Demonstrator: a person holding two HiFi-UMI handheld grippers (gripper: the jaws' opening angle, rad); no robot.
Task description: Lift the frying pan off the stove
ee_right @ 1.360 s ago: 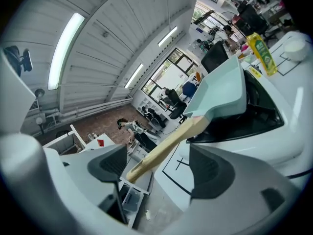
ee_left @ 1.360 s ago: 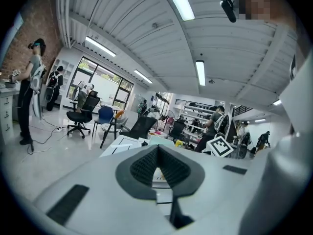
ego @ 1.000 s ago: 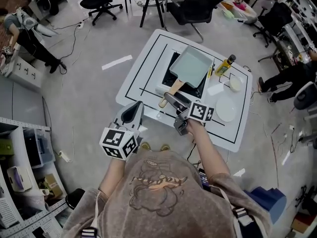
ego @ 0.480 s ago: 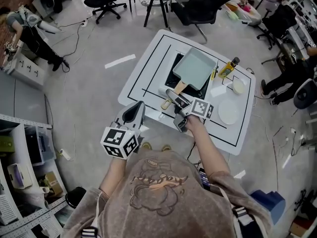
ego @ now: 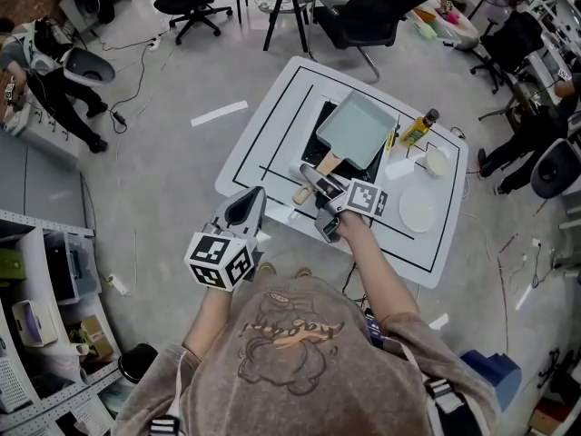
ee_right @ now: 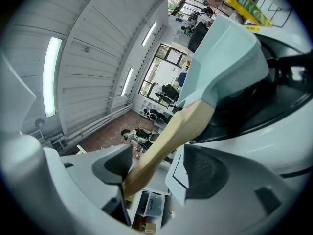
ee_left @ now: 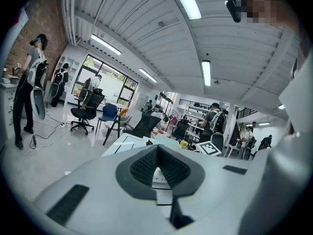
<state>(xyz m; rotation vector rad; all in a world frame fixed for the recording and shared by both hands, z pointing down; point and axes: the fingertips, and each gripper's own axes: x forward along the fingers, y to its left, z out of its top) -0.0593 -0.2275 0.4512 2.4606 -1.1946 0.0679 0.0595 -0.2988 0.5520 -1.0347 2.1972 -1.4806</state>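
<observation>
At the lower left of the head view, the left tongs (ego: 247, 205) are held off the near edge of the table (ego: 263, 143), clear of the work. In the left gripper view their jaws are pressed together with nothing between them (ee_left: 157, 166). This side appears to be parked so that it does not obstruct the reach. Toward the centre, the wooden handle (ego: 325, 163) of the frying pan (ego: 356, 131) projects toward the person, offering a grasp point away from the cooking surface. The right tongs (ego: 318, 187) are aligned along that handle. In the right gripper view the handle (ee_right: 171, 136) lies between the jaws (ee_right: 159, 165), which are closing. It rests against one pad, with a gap visible at the other, so the grip is judged not yet firm. The pan (ee_right: 225, 53) sits flat on the black stove (ego: 320, 116) at the upper centre of the table and has not been lifted. Further right, well apart from the pan, stand a yellow bottle (ego: 417, 126) and a white plate (ego: 418, 213).
</observation>
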